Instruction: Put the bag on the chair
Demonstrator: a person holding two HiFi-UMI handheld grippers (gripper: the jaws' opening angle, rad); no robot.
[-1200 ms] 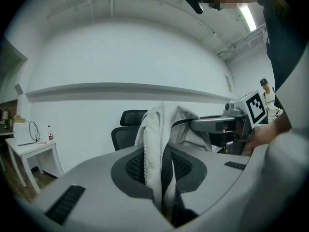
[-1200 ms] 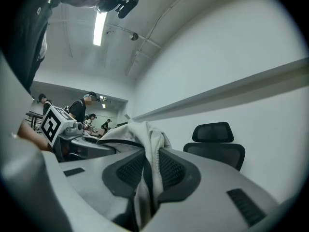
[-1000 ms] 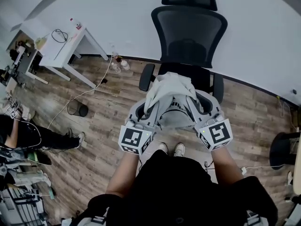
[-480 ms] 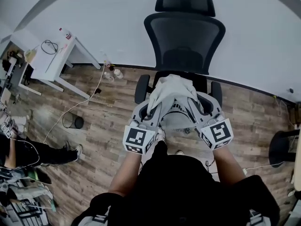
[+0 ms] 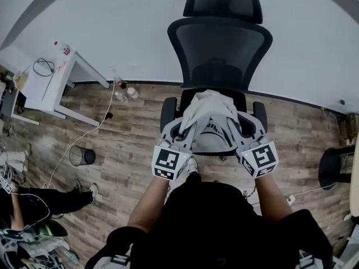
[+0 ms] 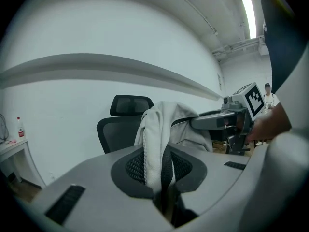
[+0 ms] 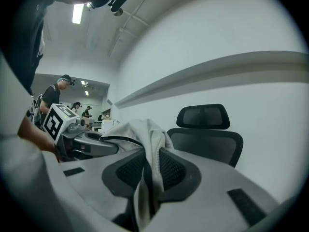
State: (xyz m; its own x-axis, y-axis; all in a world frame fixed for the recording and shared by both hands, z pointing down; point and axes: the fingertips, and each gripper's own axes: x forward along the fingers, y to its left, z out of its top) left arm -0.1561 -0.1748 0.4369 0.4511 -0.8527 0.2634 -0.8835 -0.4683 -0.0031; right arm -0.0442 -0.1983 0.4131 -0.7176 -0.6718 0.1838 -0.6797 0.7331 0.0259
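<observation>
A pale grey cloth bag (image 5: 210, 108) with black trim hangs between my two grippers, just above the seat of a black mesh office chair (image 5: 220, 43) that stands against the white wall. My left gripper (image 5: 188, 129) is shut on a fold of the bag (image 6: 155, 144) at its left side. My right gripper (image 5: 231, 129) is shut on the bag (image 7: 150, 153) at its right side. The chair's backrest (image 6: 113, 129) and headrest (image 7: 203, 116) rise straight behind the bag. The bag hides most of the seat.
A white desk (image 5: 47, 86) with a bottle and cables stands at the left. A black bin (image 5: 81, 156) and a trailing cable lie on the wood floor. A seated person's legs (image 5: 39, 203) show at lower left. Another dark chair (image 5: 335, 178) is at the right edge.
Both grippers have carried the bag forward and down toward the chair. The chair now sits closer and the bag hangs over its seat.
</observation>
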